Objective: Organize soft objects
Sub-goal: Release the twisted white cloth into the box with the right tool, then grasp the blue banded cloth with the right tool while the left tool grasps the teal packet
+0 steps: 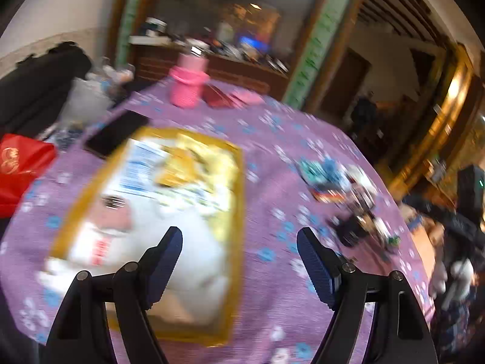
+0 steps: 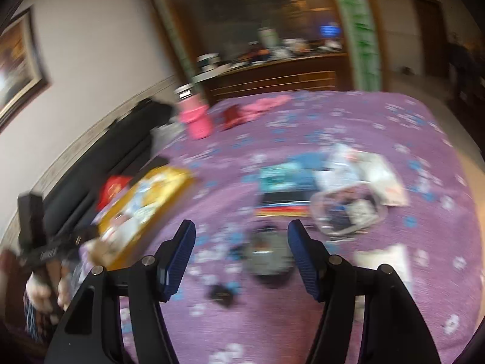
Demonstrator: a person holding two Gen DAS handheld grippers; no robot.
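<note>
A yellow-rimmed box [image 1: 236,200] lies on the purple flowered tablecloth [image 1: 282,139] and holds white soft things [image 1: 188,242]. My left gripper [image 1: 239,232] hangs open over the box's near right corner, with nothing between its fingers. In the right wrist view the same box [image 2: 169,182] sits at the left. My right gripper [image 2: 241,224] is open above a blurred grey soft item [image 2: 266,257], without touching it. A folded stack of teal, blue and striped cloths [image 2: 282,188] lies just beyond.
A pink bottle [image 1: 188,85], red and pink cloths [image 1: 230,97], a black phone [image 1: 116,133] and a red bag [image 1: 21,166] sit at the far and left sides. A clear plastic bag [image 2: 348,212] and white packets [image 2: 379,176] lie at the right. Both views are blurred.
</note>
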